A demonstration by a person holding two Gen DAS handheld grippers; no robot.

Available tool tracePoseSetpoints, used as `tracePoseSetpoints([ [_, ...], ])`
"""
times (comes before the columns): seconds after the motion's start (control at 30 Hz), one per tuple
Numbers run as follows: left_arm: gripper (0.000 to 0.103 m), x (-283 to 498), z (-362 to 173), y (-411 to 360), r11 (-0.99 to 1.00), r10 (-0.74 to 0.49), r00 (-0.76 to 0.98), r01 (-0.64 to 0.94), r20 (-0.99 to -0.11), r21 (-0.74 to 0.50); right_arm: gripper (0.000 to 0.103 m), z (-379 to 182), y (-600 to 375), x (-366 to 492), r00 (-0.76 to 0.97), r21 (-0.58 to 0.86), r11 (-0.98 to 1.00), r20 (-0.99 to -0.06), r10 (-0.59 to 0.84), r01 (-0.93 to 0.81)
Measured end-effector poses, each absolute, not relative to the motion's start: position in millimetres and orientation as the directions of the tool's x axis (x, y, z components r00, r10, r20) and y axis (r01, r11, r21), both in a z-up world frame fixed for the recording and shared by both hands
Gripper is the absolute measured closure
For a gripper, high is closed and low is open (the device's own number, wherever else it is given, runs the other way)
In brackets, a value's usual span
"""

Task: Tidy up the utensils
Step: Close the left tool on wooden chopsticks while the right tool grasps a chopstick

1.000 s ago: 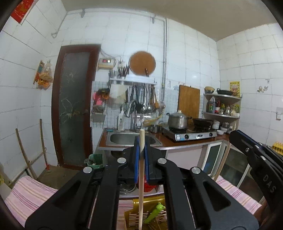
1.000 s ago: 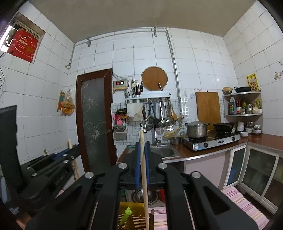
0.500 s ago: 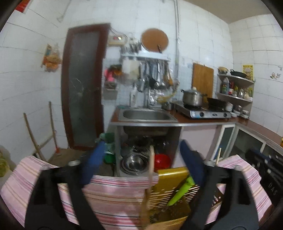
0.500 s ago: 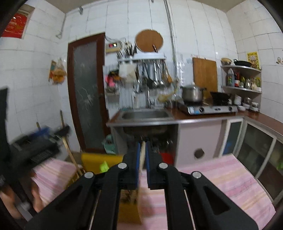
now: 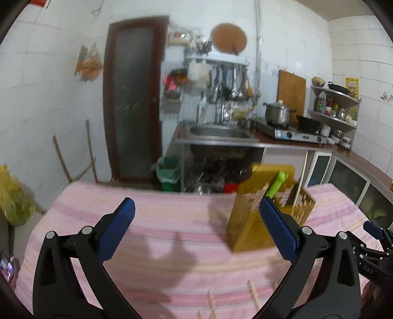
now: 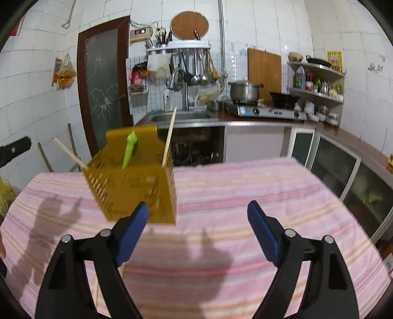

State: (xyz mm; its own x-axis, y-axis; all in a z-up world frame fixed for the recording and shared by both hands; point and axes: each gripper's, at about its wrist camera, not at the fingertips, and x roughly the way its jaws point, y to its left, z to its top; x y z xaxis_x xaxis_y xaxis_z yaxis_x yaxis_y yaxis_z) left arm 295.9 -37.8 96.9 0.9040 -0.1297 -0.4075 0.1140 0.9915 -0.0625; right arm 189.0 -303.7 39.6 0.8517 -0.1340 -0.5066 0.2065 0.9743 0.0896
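Right wrist view: your right gripper (image 6: 197, 222) and left gripper (image 5: 195, 220) jaws were just opening, nothing between; chopsticks (image 6: 169, 137) stood in yellow caddy (image 6: 137, 191).

1 yellow utensil basket (image 6: 137, 193), 2 wooden chopsticks (image 6: 169, 137) and 1 green utensil (image 6: 129, 149) inside

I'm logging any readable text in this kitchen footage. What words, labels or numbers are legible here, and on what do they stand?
"DAS": white letters on the black arm of the right tongs, seen at the lower right of the left wrist view.
Digital display on the wall box beside the door: red digits glow, too blurred to read.
Yellow poster above the corner shelf: print too small to read.
Bottles on the shelf: labels unreadable.
Red item at upper left: unreadable.
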Motion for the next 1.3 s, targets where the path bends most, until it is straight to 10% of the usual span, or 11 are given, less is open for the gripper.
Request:
tracePoseSetpoints([
  [0.83,0.005,284.0,-41.2,-6.0,0.997,-0.056,0.691,0.005,-0.720,-0.073,0.025,-40.2,-208.2,208.2,0.672,-0.058,0.994,-0.733,-0.104,0.091],
  [1.13,0.005,283.4,-53.6,-10.2,1.000,-0.026,0.655,0.004,-0.755,-0.031,0.067,-51.5,-195.3,225.7,0.609,-0.037,0.997,-0.790,-0.069,0.065],
  [1.2,0.005,284.1,-56.2,-12.2,1.000,-0.022,0.635,0.010,-0.773,-0.020,0.093,-49.8,-195.0,226.2,0.607,-0.019,0.998,-0.793,-0.048,0.054],
  [1.3,0.005,282.4,-58.7,-16.8,1.000,-0.009,0.620,0.015,-0.785,0.000,0.094,-48.4,-201.5,223.1,0.607,0.014,0.998,-0.794,-0.024,0.057],
])
